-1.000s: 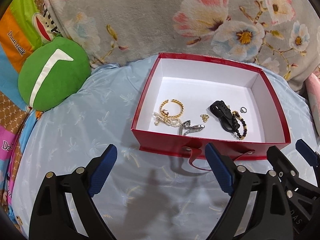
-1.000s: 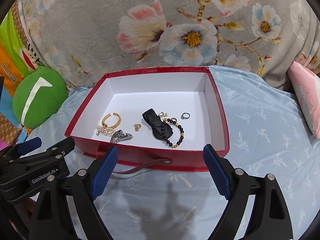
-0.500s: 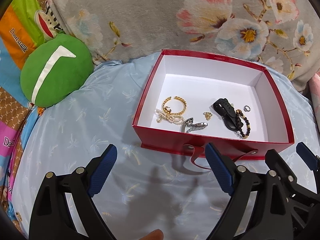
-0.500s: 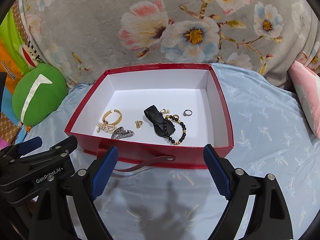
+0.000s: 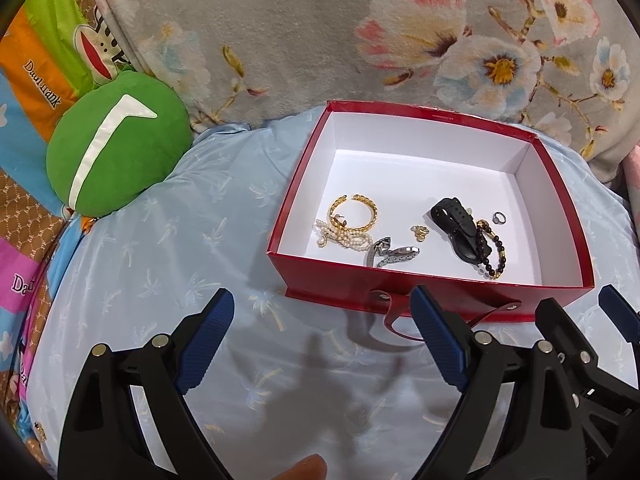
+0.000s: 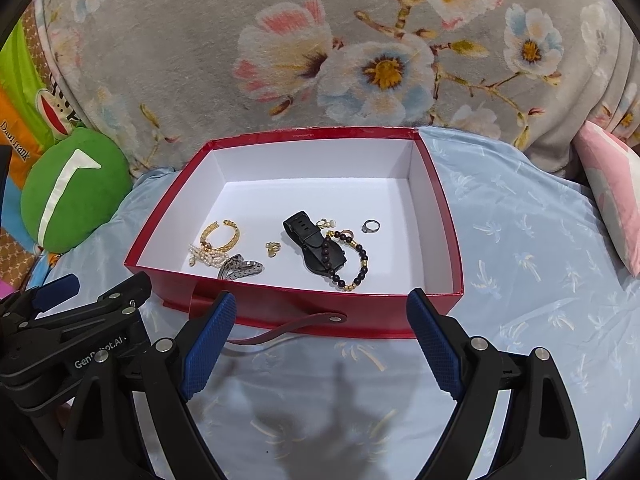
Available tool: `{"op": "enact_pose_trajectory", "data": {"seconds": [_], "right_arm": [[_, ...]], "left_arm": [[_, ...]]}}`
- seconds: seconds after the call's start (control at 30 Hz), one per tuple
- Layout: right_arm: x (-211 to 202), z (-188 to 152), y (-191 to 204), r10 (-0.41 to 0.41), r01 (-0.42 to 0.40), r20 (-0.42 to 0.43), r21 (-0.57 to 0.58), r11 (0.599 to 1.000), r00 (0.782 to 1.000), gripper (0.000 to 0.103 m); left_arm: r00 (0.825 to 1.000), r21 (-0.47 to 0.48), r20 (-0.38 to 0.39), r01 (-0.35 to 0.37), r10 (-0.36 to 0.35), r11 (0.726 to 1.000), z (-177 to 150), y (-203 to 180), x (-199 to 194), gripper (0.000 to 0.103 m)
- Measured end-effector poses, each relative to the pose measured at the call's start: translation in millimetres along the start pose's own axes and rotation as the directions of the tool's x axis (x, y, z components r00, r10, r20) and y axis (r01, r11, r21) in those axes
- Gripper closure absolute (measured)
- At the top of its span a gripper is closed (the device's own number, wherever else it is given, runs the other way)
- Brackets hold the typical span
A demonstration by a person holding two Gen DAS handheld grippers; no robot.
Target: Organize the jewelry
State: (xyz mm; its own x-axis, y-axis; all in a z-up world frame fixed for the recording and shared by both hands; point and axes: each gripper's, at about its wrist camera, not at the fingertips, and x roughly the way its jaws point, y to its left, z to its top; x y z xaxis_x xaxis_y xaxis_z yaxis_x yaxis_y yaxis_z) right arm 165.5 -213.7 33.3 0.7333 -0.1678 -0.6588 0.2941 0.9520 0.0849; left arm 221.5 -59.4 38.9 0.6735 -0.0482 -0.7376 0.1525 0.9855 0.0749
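A red box (image 5: 424, 287) with a white inside sits on the light blue sheet; it also shows in the right wrist view (image 6: 280, 304). In it lie a gold bangle (image 5: 354, 211), a pearl piece (image 5: 344, 238), a silver watch band (image 5: 390, 255), a small gold charm (image 5: 420, 233), a black watch (image 5: 460, 228), a dark bead bracelet (image 5: 494, 254) and a silver ring (image 5: 499, 218). My left gripper (image 5: 320, 344) is open and empty in front of the box. My right gripper (image 6: 320, 344) is open and empty, also in front of it.
A green round cushion (image 5: 116, 152) lies left of the box. A grey floral blanket (image 5: 320, 40) rises behind it. A pink pillow (image 6: 612, 188) is at the right. A red strap (image 6: 280, 330) hangs from the box's front wall.
Both grippers have drawn back and up a little from the box, so it sits slightly farther in view. The jewelry has not moved.
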Motion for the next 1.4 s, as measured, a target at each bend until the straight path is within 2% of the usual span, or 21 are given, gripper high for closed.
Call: {"op": "enact_pose_trajectory", "data": {"seconds": [0.67,1.4], "right_arm": [[2.7,-0.5,-1.2,-0.032,0.032,0.000,0.003,0.999,0.999,0.017],[3.7,-0.8,-2.1,-0.031,0.031,-0.003,0.006,1.000,1.000,0.017]], "left_arm": [[1.000,0.010,0.002,-0.023,0.023,1.000,-1.4,-4.6,1.4,0.016],[1.000,0.014,0.002,-0.028,0.028,1.000,-1.3,-4.3,3.6,0.016]]}}
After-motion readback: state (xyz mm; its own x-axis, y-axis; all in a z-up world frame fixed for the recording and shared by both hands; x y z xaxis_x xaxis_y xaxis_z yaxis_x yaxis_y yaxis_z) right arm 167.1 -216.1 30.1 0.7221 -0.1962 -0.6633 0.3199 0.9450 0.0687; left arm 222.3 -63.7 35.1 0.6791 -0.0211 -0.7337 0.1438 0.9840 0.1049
